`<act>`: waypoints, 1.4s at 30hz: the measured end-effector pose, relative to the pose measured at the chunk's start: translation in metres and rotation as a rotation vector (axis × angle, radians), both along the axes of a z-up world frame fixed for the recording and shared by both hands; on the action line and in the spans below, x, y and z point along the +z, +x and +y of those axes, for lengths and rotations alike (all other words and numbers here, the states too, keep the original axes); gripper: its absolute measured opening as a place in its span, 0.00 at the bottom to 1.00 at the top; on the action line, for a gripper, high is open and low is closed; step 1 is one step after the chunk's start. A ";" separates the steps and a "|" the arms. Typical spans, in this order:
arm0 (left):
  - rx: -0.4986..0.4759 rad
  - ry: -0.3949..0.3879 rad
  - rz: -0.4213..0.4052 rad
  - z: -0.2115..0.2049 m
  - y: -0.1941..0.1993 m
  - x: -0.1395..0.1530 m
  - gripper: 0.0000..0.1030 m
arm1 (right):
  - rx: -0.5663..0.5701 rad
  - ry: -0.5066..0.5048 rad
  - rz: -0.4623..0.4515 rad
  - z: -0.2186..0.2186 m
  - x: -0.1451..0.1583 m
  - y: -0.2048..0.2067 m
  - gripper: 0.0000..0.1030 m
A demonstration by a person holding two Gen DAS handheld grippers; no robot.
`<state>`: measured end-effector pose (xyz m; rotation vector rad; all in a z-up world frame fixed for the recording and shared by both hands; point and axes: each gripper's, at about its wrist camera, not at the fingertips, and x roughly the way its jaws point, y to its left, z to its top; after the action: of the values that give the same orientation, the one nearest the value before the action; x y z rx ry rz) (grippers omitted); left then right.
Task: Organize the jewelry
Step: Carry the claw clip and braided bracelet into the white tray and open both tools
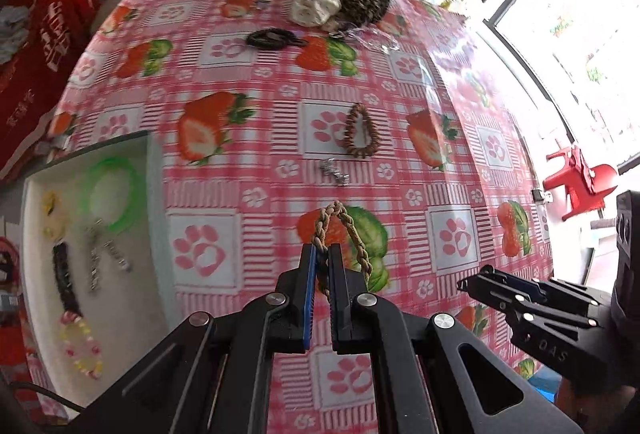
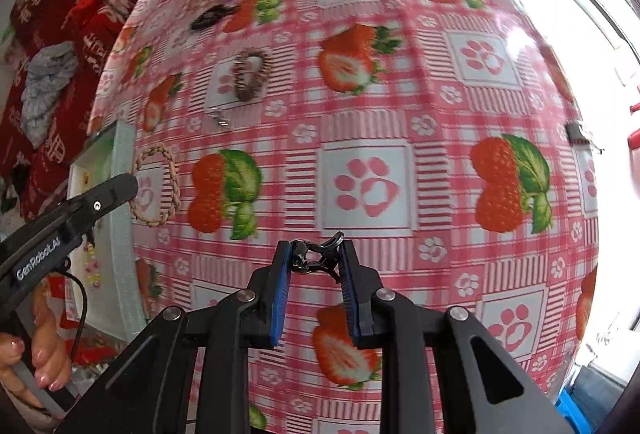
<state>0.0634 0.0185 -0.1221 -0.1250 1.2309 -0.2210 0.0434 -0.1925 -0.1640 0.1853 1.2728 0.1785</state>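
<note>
Both grippers (image 1: pixel 323 250) (image 2: pixel 314 248) — fingers clamped

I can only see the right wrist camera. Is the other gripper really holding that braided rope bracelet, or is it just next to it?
Observer: It's holding it. In the left wrist view the left gripper is shut on the braided bracelet, and the loop sticks out past its tips.
Operator: What's in the white tray? I only see its edge!
Observer: A green bangle lies at the far end of the tray.
Operator: Anything else in there?
Observer: Yes, a pink and yellow beaded bracelet lies at the near end.
</note>
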 end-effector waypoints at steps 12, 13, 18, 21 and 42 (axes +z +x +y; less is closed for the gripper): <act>0.183 0.009 0.000 0.089 -0.048 0.010 0.12 | 0.170 0.011 -0.025 0.079 0.015 0.002 0.25; 0.202 0.010 0.003 0.097 -0.053 0.010 0.12 | 0.188 0.013 -0.026 0.087 0.017 0.002 0.25; 0.277 0.012 0.025 0.133 -0.076 0.003 0.12 | 0.289 0.026 -0.037 0.134 0.021 0.003 0.25; 0.311 0.004 0.041 0.151 -0.088 -0.004 0.12 | 0.344 0.039 -0.035 0.164 0.021 0.005 0.25; 0.312 0.033 0.087 0.174 -0.068 -0.063 0.12 | 0.541 -0.025 0.008 0.278 -0.014 0.055 0.25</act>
<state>-0.0047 0.1924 -0.1848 -0.2981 1.2829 0.0767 0.0982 0.0855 -0.1779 -0.1856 1.3106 0.6246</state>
